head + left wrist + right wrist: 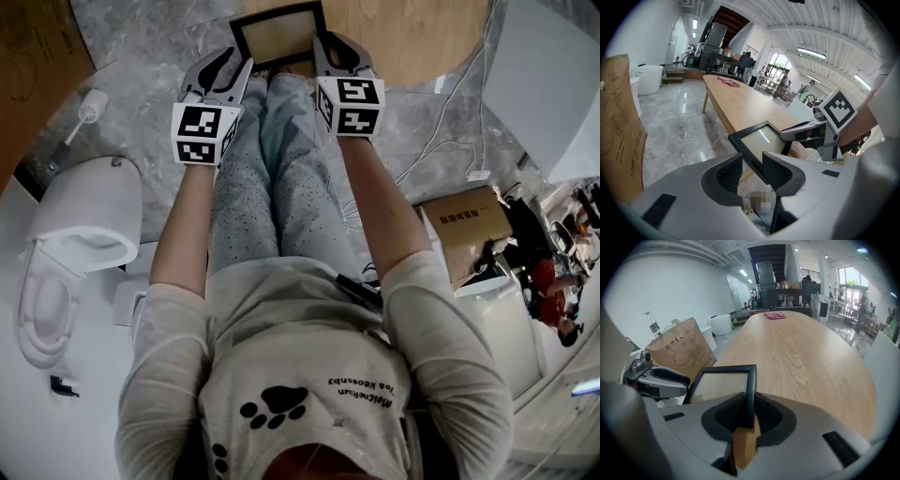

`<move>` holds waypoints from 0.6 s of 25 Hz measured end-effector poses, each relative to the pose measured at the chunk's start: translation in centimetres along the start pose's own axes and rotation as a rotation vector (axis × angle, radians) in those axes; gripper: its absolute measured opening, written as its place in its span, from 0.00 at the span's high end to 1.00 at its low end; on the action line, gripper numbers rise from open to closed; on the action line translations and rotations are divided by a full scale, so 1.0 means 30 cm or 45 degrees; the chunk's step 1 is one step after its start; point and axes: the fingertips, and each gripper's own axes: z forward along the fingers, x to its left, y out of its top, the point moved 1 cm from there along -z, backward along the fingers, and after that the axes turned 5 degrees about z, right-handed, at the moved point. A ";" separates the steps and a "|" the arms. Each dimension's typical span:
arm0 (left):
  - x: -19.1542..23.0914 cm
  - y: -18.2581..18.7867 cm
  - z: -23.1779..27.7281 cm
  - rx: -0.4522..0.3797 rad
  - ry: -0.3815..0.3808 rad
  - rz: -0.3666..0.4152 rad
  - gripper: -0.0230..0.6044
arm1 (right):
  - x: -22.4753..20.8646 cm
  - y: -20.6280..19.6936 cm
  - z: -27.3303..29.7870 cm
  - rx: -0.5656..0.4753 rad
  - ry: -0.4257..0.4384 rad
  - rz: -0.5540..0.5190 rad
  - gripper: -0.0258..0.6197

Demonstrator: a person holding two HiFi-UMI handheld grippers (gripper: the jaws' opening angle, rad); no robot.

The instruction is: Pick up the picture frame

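Just past the person's knees (272, 103), the left gripper (228, 67) had the left side of the picture frame (277, 37) between its jaws. They stood apart, with a gap at one pad. The right gripper (335, 52) was clamped narrow on the frame's right side. The frame sat between the two, at the near edge of the wooden table (412, 37); whether it rested there could not be told.

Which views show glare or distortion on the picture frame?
Left gripper view: bright glare streak on the picture frame glass, heavy fisheye, dark corners. Right gripper view: glass flat, no glare; table edge bows. Head view: sharp, no glare on the frame.
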 end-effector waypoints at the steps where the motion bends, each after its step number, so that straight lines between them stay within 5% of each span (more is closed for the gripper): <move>1: 0.000 -0.005 0.004 0.011 -0.012 -0.013 0.73 | 0.000 0.001 0.000 0.000 -0.001 -0.001 0.85; 6: -0.015 -0.023 0.035 0.065 -0.084 -0.050 0.59 | 0.006 -0.002 -0.003 0.004 0.004 -0.013 0.85; 15: 0.000 -0.048 0.083 0.120 -0.151 -0.225 0.55 | 0.041 -0.011 -0.004 0.002 0.057 -0.064 0.85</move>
